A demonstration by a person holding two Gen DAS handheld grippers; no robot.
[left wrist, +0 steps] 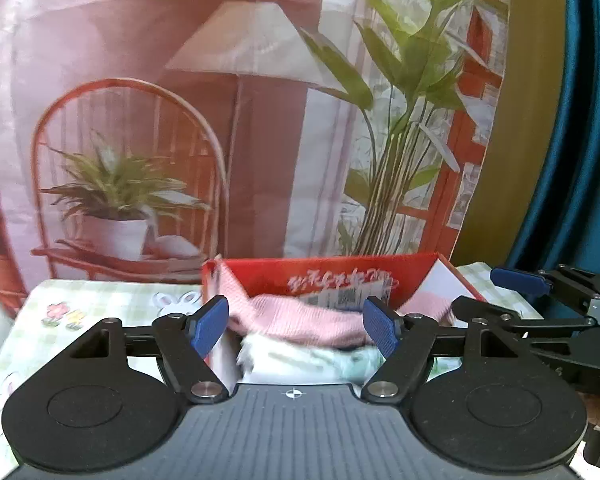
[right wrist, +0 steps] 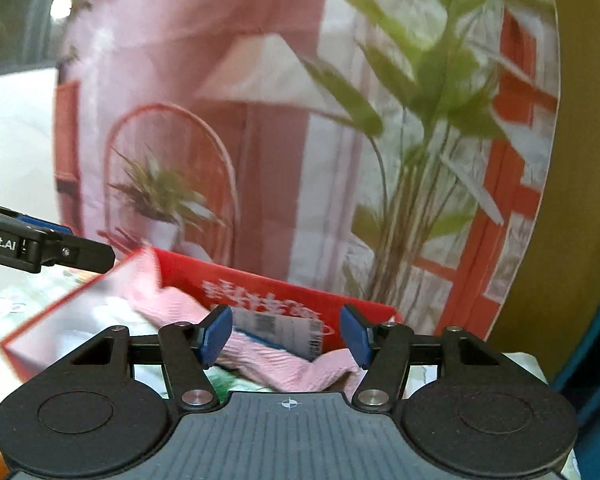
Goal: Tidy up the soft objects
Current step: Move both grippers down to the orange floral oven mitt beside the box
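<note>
Pink knit cloth lies draped inside the red cardboard box, one end hanging up over the box's left wall, the rest sagging across a pale folded textile beneath it. Box sits on the bench, on a green checked cover with rabbit and flower prints. A printed label or packet leans against the far inner wall.

Left gripper: fingers released, spread wide, nothing between the blue pads; the pink cloth shows beyond the gap, not pinched. Right gripper: fingers also released, standing apart, empty, cloth visible past them. Each gripper appears at the edge of the other's view, so the two sit just beside each other at the box's near side.

Judgement: the cloth looks dropped in rather than laid flat. Its raised end over the wall suggests a two-point hold let go from above. Tucking that end inside would likely come next; loose knit may snag on the cardboard rim.

Backdrop: printed curtain showing lamp, chair, plants.
</note>
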